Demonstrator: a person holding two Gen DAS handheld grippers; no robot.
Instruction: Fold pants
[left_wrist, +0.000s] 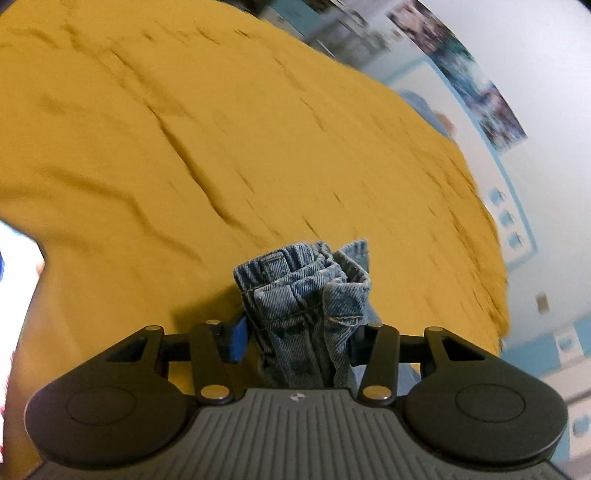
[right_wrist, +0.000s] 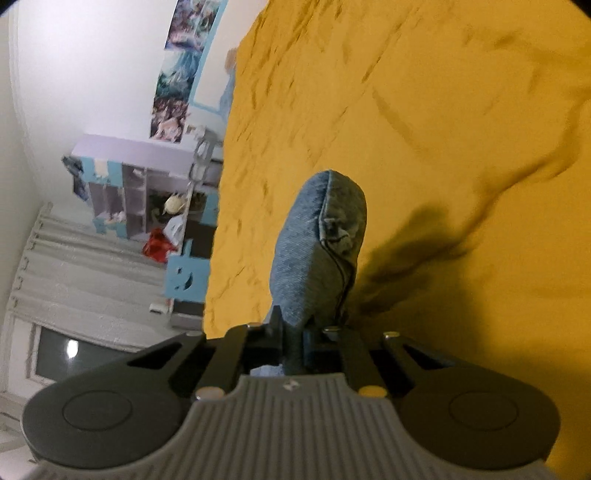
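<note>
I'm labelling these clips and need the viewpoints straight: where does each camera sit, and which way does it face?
Left wrist: rides on the left gripper, looking along its jaws, shut on bunched denim pants, over a yellow bedspread.
Right wrist: rides on the right gripper, jaws shut on a rounded fold of the pants, bedspread beyond, shelving to the left.
Shared: pants, bedspread, wall.

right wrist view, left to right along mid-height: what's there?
White curtain → shelf unit → red item → denim pants bunch held in the right claw → yellow bedspread.
</note>
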